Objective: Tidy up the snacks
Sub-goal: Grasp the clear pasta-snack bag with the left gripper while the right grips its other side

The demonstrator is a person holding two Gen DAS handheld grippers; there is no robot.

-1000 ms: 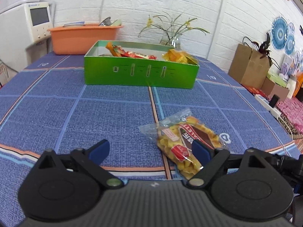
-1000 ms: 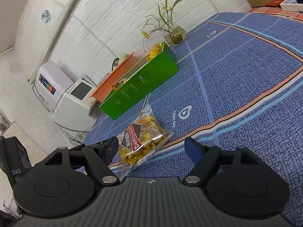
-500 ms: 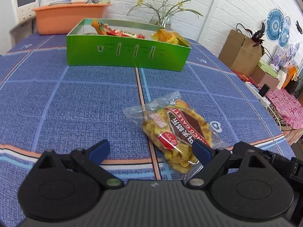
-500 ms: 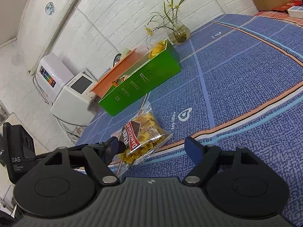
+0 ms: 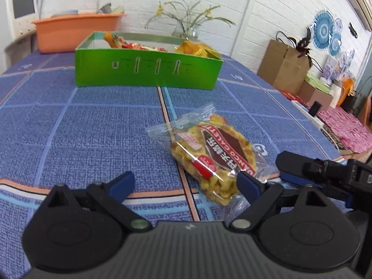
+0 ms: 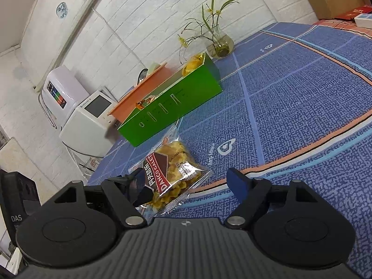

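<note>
Clear plastic wraps the packet of yellow crisps (image 5: pixel 210 160), which lies flat on the blue patterned worktop (image 5: pixel 93 127), well short of the open green cardboard box (image 5: pixel 146 69) (other snacks already sit inside). Left gripper (image 5: pixel 184 184) has its jaws wide apart, the right pad at the packet's near corner. Right gripper (image 6: pixel 188 183) also stands open, empty, with the packet lying just ahead of its left finger.
</note>
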